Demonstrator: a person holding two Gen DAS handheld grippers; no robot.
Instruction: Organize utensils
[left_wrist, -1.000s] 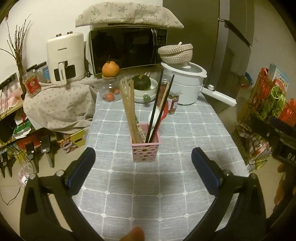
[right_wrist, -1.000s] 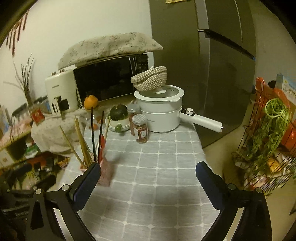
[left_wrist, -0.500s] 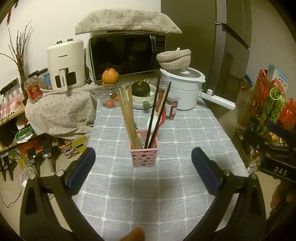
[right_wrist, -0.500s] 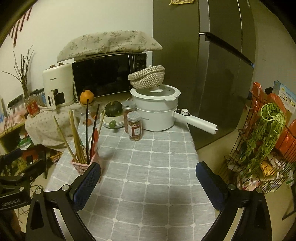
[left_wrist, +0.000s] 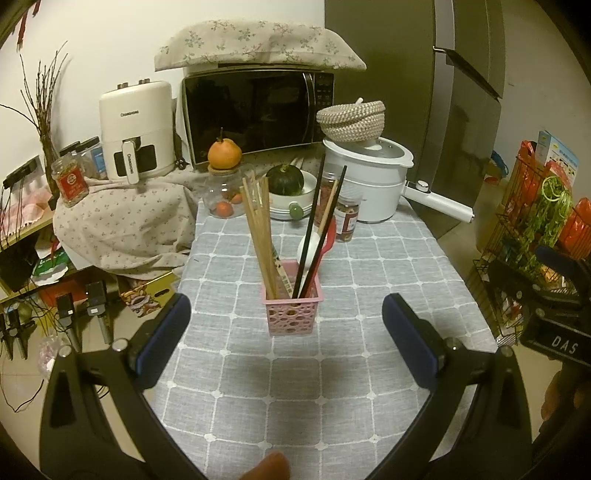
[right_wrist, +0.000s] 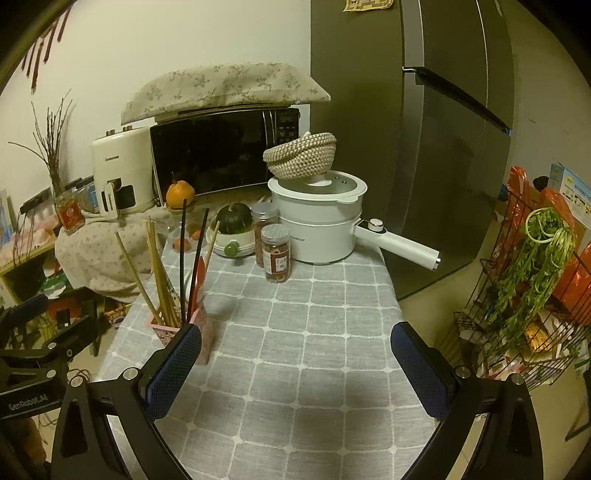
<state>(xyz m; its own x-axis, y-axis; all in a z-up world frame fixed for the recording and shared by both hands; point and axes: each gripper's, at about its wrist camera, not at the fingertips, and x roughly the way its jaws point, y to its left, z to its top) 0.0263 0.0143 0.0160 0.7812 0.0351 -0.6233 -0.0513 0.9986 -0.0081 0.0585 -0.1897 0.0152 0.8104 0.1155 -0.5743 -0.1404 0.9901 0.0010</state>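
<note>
Hovering low over the grey checked surface (left_wrist: 295, 376), the left gripper (left_wrist: 284, 325) has its jaws spread wide and empty, and the pink holder (left_wrist: 291, 314) stands dead ahead between them, at centre frame of the left wrist view. The right gripper (right_wrist: 295, 358), likewise spread and empty, sees the same holder off at lower left, just beyond its left finger (right_wrist: 173, 365), so the left hand looks the better lined up. Utensils stand nearly upright, long axes fanning slightly outward. One holder carries a bundle of pale wooden chopsticks (left_wrist: 258, 229), about four though they overlap, two black chopsticks (left_wrist: 314, 221), one more light stick, and a red-handled white spoon (left_wrist: 312, 247). Farther back, upper centre, stand two spice jars (right_wrist: 275, 251) and one white pot (right_wrist: 317, 218).
</note>
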